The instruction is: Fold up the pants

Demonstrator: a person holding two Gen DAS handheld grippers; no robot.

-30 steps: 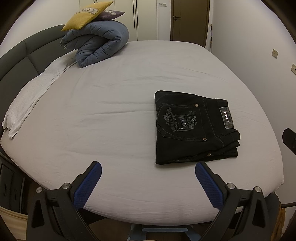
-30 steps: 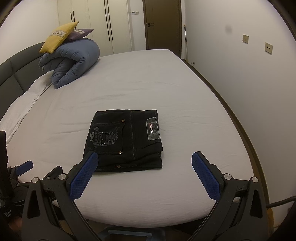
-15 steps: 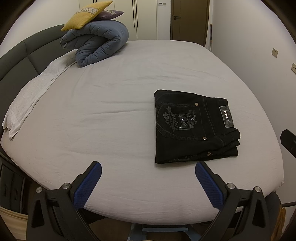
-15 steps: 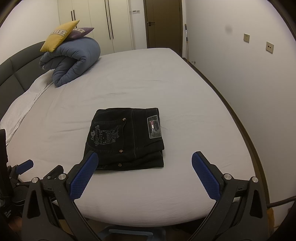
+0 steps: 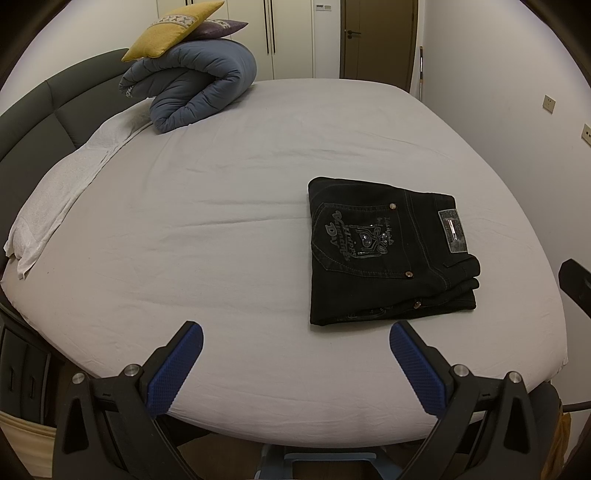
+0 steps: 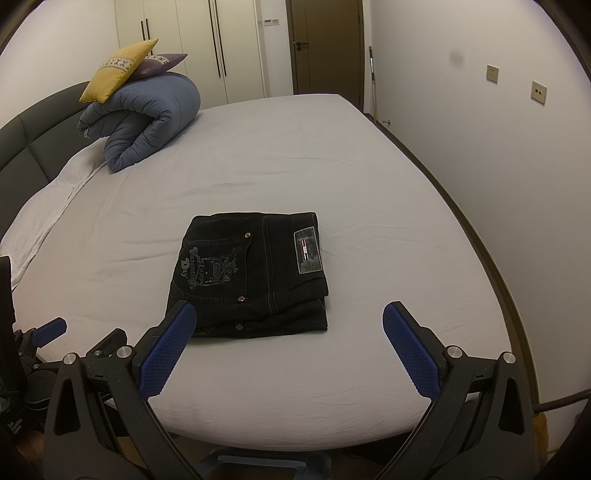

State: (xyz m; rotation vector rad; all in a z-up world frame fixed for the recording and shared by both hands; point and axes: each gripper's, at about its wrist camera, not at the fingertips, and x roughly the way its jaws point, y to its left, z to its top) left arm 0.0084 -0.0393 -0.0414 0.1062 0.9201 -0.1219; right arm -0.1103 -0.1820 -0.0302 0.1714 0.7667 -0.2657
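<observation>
Black pants [image 5: 388, 251] lie folded into a compact rectangle on the grey bed sheet [image 5: 221, 221], back pocket print and waist label facing up. They also show in the right wrist view [image 6: 251, 273]. My left gripper [image 5: 295, 343] is open and empty, held over the bed's near edge, with the pants ahead and to its right. My right gripper [image 6: 288, 325] is open and empty, just short of the pants' near edge. The left gripper's blue tip [image 6: 50, 328] shows at the far left of the right wrist view.
A rolled blue duvet [image 5: 192, 88] with a yellow cushion [image 5: 173, 29] on top sits at the headboard end. A white towel [image 5: 55, 192] lies along the left edge. A wall [image 6: 498, 166] runs close along the bed's right side.
The right gripper has drifted slightly, so the pants sit a little higher and more to the right in its view. The left view is almost unchanged. Both grippers stay open.
</observation>
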